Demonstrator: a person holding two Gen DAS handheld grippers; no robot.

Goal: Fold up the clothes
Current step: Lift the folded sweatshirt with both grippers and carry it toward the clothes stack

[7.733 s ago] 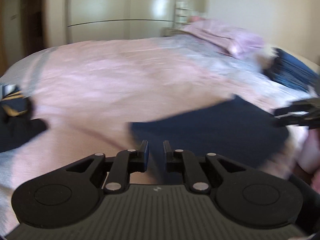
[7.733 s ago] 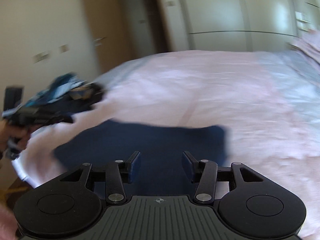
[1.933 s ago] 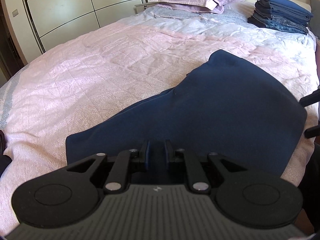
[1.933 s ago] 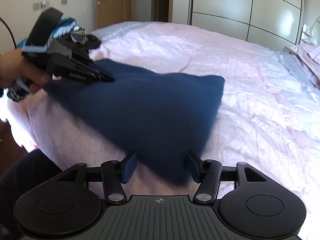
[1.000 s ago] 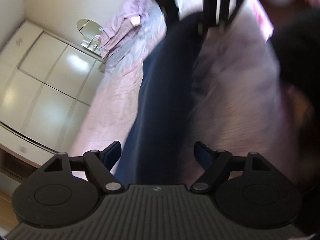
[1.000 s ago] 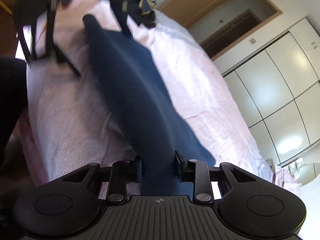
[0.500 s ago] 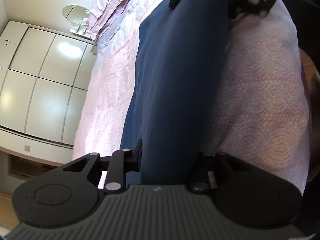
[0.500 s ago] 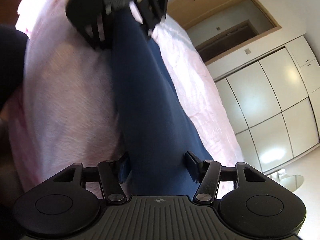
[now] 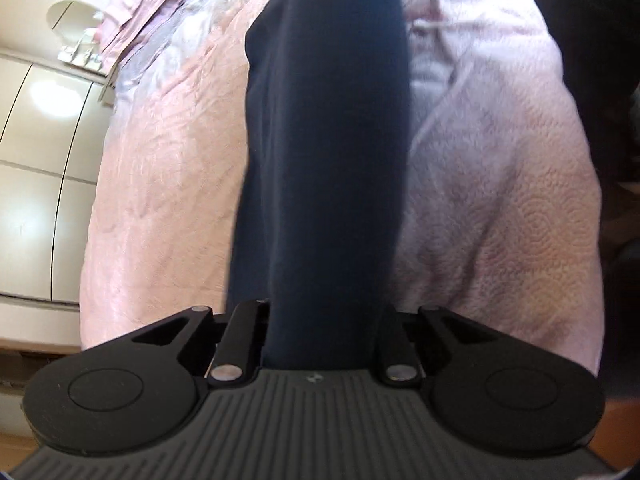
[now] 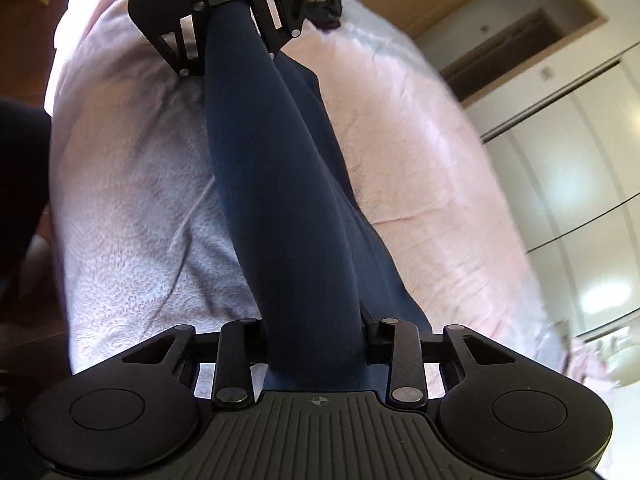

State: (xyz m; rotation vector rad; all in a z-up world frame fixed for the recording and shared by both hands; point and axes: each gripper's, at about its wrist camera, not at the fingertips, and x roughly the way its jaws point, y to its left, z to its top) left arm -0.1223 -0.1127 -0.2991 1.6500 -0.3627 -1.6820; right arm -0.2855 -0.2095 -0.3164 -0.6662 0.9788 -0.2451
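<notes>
Since half a second ago I have closed in on both ends of the navy garment [image 9: 324, 152]: my right hand-held gripper [image 10: 314, 332], whose fingers then stood apart on either side of the cloth, now presses against it on both sides, and my left hand-held gripper [image 9: 324, 316] is also clamped on it. The garment is drawn into a long narrow band stretched between my two tools, its long axis running straight away from each camera along the near edge of the pink bed [image 9: 500, 208]. In the right wrist view the band leads up to my left hand-held gripper [image 10: 228, 20] at the far end. In the left wrist view the far end is cut off by the top of the frame, so my right tool is hidden there. The cloth covers the fingertips in both views, and I cannot make out sleeves, hems or what kind of garment it is.
</notes>
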